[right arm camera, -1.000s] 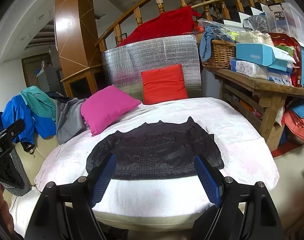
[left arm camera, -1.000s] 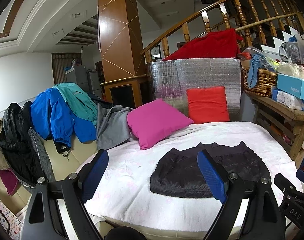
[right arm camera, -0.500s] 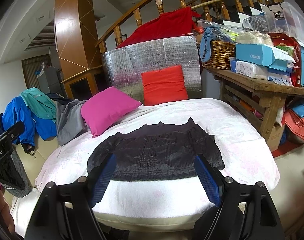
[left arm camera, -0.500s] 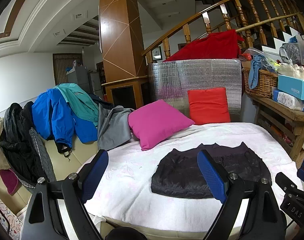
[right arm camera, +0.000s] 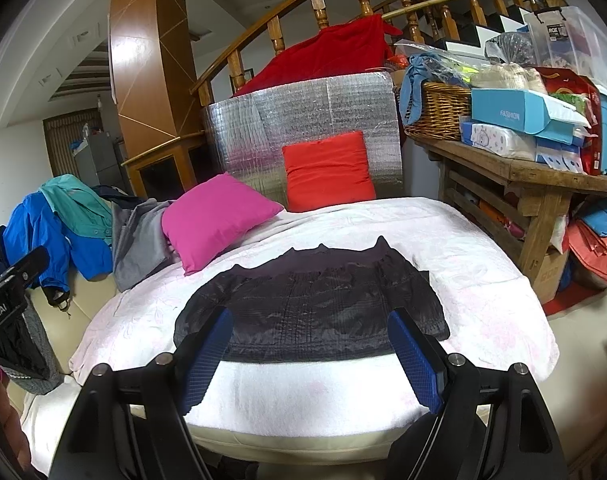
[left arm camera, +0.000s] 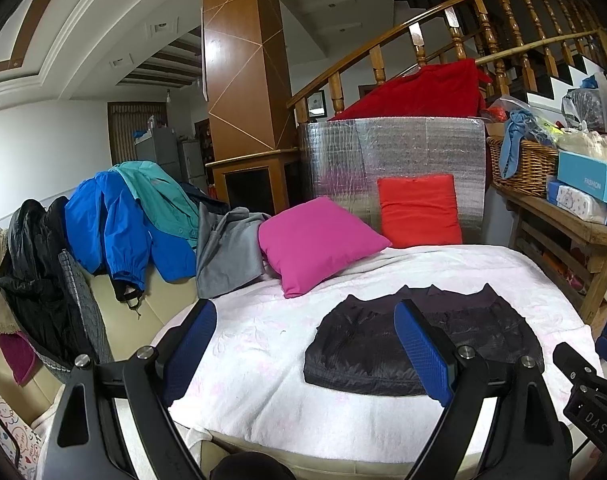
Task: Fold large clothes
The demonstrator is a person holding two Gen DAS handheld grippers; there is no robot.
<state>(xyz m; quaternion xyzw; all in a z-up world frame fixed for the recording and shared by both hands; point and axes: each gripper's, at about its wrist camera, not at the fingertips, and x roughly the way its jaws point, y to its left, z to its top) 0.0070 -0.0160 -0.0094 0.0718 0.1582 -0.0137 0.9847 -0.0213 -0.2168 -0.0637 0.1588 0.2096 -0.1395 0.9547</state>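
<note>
Black jacket (right arm camera: pixel 311 312) lies flat on the white blanket (right arm camera: pixel 483 280), sleeves apparently already tucked in; likely mid-fold. Left gripper (left arm camera: pixel 303 356) and right gripper (right arm camera: pixel 309 354) hover short of it, jaws apart, empty; next move probably needs both at the near hem.

Black quilted jacket (right arm camera: pixel 311 312) showing dark against white cover (right arm camera: pixel 483 280) carrying faint pink flower print. Pink pillow (right arm camera: pixel 211 228) glowing magenta, red cushion (right arm camera: pixel 327 170) sitting orange-red before silver foil panel (right arm camera: pixel 303 120). Blue coat (left arm camera: pixel 111 224) and teal coat (left arm camera: pixel 159 196) hanging bright; grey garment (left arm camera: pixel 227 252) lying beside. Gripper pads (right arm camera: pixel 413 360) showing blue, dotted texture. Wicker basket (right arm camera: pixel 439 112) looking tan.
</note>
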